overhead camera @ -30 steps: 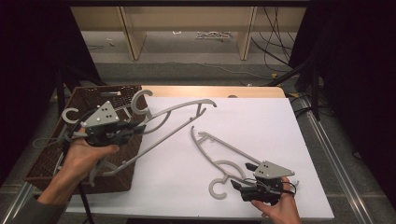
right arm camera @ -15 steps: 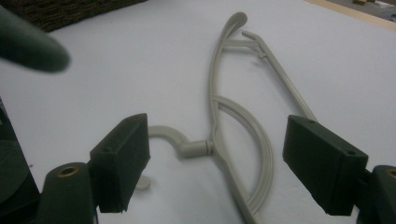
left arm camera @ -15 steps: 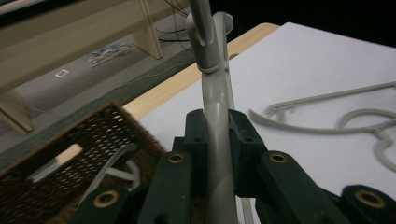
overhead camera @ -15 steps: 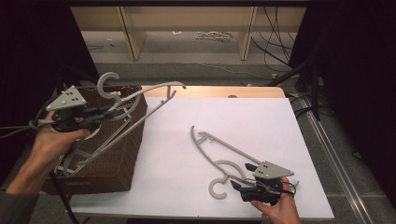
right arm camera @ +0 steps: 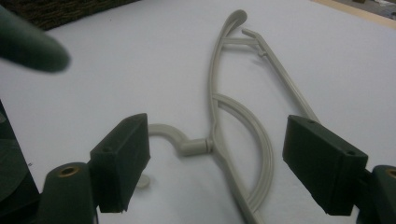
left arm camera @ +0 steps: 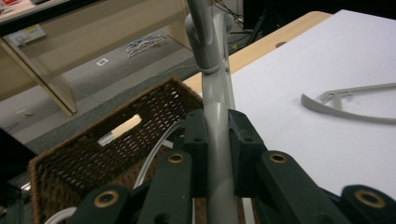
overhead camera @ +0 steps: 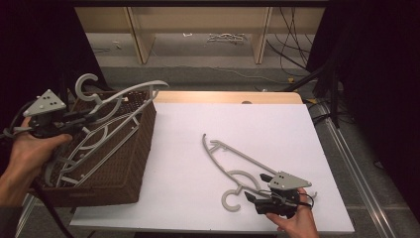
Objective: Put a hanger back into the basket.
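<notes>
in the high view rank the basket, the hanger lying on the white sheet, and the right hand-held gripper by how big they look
1. Basket, clearly largest.
2. Hanger on the white sheet.
3. Right hand-held gripper, smallest, though it sits nearest the camera.

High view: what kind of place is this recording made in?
Probably a lab or recording setup, not a home: a table under a white sheet, dark drapes at both sides, loose cables on the floor, and wooden shelving legs behind. Both grippers handle grey hangers by a wicker basket.
</notes>
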Motion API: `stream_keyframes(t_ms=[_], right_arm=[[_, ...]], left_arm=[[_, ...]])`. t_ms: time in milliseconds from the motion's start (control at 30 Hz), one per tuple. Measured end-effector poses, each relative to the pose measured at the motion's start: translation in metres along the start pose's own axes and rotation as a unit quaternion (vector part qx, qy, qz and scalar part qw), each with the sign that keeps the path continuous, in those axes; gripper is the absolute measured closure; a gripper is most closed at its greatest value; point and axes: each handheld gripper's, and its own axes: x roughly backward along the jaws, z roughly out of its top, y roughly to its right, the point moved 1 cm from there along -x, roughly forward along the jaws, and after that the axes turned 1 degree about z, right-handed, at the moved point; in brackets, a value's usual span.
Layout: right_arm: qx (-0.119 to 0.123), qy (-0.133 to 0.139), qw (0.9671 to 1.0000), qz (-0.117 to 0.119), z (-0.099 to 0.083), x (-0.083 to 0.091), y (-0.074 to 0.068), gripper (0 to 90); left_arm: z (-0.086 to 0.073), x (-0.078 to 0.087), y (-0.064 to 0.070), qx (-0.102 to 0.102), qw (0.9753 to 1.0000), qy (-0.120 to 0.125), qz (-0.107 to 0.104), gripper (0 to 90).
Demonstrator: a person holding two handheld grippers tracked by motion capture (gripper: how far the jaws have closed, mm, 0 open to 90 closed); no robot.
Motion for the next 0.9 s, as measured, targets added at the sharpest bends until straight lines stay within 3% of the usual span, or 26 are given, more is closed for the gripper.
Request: stream_keyframes(t_ms=[167,367,567,767,900], right_arm=[[0.0,0.0,1.0,-0.001,0.0,0.0,0.001,24.2],[0.0,-0.002,1.0,0.0,0.0,-0.001,0.0,24.3],[0.0,-0.002,1.0,-0.001,0.0,0.0,0.001,24.3],[-0.001,-0.002,1.0,-0.002,0.0,0.0,0.001,24.3],[-0.002,-0.002,1.0,0.0,0.0,0.0,0.001,24.2]], left_arm=[[-0.007,0.0,-0.013,-0.007,0.9999,-0.007,0.008,79.5],[-0.015,-0.002,-0.032,0.004,0.9999,-0.005,0.015,79.5],[-0.028,-0.004,-0.045,-0.005,0.9998,-0.006,0.021,79.5],[-0.043,-0.007,-0.051,0.001,0.9995,-0.016,0.026,79.6],[-0.052,-0.007,-0.055,0.023,0.9993,-0.015,0.026,79.6]])
